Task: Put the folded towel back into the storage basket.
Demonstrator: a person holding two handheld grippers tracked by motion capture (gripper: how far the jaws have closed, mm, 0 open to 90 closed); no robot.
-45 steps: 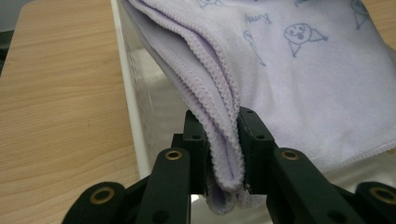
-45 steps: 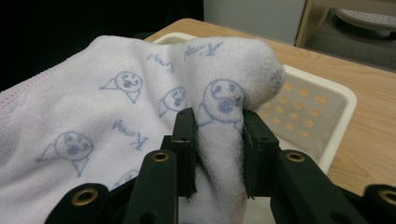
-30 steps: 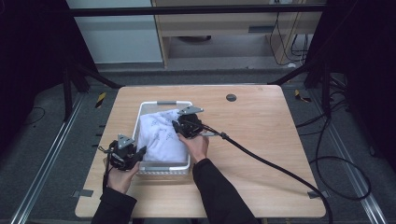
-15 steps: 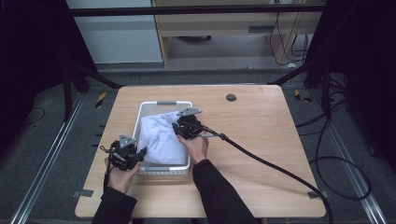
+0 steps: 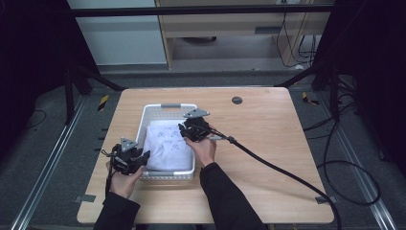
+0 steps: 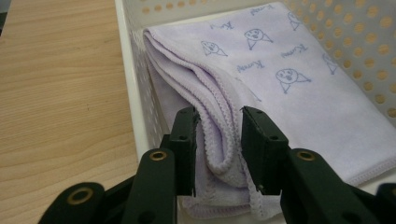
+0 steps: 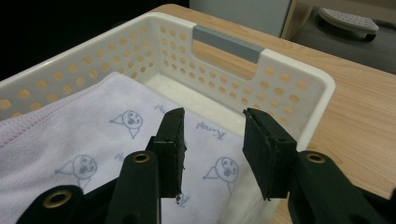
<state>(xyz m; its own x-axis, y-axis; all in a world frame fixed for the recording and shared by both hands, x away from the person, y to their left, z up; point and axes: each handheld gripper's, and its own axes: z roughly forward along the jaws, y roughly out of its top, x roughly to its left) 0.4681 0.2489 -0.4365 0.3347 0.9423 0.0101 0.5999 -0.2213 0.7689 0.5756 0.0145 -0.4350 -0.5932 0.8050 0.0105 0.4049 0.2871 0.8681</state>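
Note:
A pale lilac towel (image 5: 170, 146) printed with small faces lies folded in a white perforated basket (image 5: 165, 106). My left gripper (image 5: 142, 157) sits at the basket's near left corner. In the left gripper view its jaws (image 6: 218, 135) have just been opening, and the towel's (image 6: 280, 70) folded hem still hangs loosely between them. My right gripper (image 5: 186, 132) is over the basket's right side. Its jaws (image 7: 212, 140) have also just been opening and stand apart above the towel (image 7: 84, 140), with nothing pinched.
The basket's wall (image 7: 289, 79) has a grey handle strip (image 7: 229, 43) at its far end. Bare wooden table (image 5: 268, 143) lies to the right, crossed by the right gripper's black cable (image 5: 277, 167). A small dark round disc (image 5: 236, 100) sits near the table's far edge.
Both pairs of jaws have spread apart. The towel, bunched up toward the right gripper before, now lies flatter in the basket. Neither hand has shifted.

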